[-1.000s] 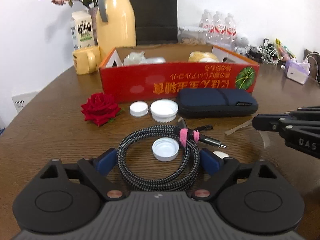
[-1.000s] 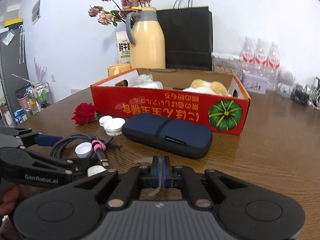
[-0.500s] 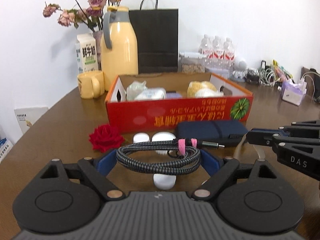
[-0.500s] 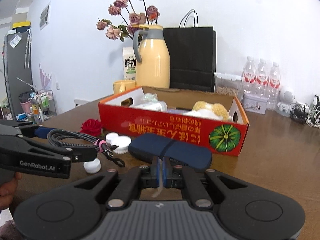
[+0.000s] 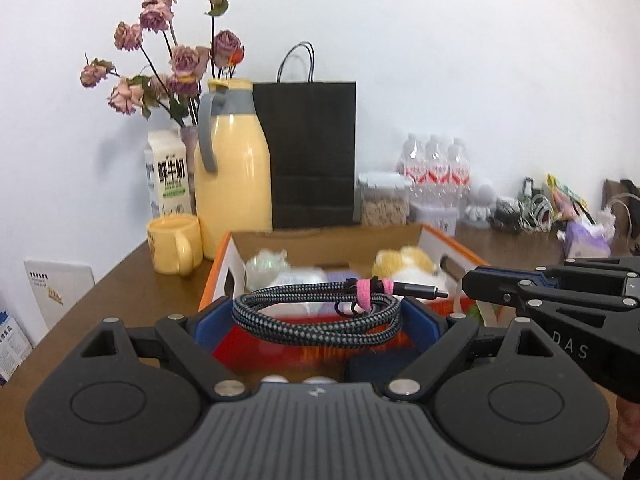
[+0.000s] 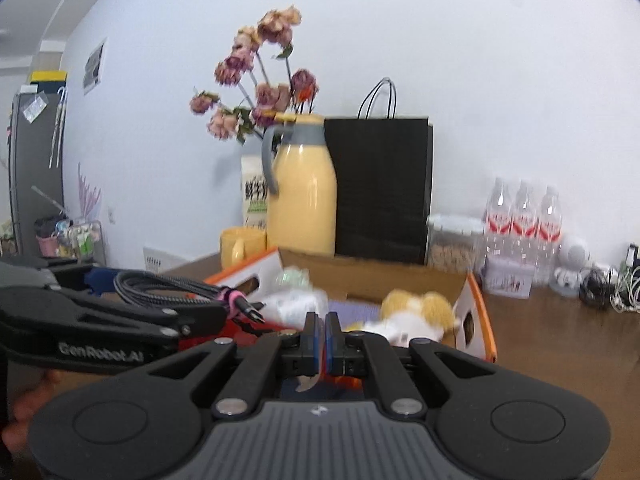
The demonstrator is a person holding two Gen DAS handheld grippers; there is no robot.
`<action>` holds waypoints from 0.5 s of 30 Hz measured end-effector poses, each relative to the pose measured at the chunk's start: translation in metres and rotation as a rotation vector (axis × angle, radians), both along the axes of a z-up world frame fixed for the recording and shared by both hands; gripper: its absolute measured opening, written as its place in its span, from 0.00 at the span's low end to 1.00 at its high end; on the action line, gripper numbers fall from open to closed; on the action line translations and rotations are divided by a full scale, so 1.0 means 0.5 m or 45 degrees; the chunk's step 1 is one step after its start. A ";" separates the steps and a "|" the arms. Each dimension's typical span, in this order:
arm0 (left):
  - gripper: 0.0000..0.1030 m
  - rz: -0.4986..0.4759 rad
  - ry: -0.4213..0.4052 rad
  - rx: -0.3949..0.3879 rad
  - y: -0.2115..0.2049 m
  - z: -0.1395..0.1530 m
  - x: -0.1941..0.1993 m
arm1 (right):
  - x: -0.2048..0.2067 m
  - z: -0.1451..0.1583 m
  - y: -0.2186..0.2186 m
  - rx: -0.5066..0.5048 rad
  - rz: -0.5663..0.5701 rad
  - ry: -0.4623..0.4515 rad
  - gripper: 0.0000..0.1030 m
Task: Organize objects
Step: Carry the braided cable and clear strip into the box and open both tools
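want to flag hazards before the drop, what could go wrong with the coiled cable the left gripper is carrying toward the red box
1. The coiled cable is only pinched at its sides by the left gripper; the loops could sag or slip out before reaching the red box.
2. Its loose plug end points toward the right gripper close by and might snag on it.
3. The box already holds a plush toy and wrapped items, so the coil may land on top and slide.
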State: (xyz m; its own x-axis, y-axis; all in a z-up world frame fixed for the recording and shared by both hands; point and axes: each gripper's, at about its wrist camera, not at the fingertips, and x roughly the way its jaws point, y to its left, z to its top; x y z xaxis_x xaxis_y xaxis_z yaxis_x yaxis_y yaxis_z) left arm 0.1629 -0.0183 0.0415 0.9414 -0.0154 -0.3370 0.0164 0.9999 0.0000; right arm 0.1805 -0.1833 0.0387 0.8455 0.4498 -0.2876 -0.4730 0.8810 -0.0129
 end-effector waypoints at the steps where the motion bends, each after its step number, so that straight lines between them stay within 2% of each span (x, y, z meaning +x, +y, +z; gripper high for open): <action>1: 0.88 0.017 -0.005 -0.008 -0.001 0.005 0.011 | 0.009 0.007 0.001 0.013 -0.007 -0.011 0.03; 4: 0.88 0.041 -0.022 -0.057 0.002 0.019 0.047 | 0.037 0.027 0.006 0.051 -0.023 -0.042 0.03; 10: 0.88 0.085 -0.060 -0.085 -0.001 0.034 0.115 | 0.108 0.048 0.013 0.084 -0.063 -0.068 0.03; 15: 0.88 0.124 -0.064 -0.095 -0.003 0.027 0.171 | 0.177 0.043 0.012 0.141 -0.090 -0.032 0.03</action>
State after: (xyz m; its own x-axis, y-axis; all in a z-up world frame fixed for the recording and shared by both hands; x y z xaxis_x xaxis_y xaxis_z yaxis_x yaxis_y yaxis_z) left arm 0.2485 -0.0199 0.0552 0.9552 0.0540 -0.2910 -0.0793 0.9940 -0.0758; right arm 0.2688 -0.1772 0.0600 0.8826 0.4167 -0.2176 -0.4105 0.9088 0.0754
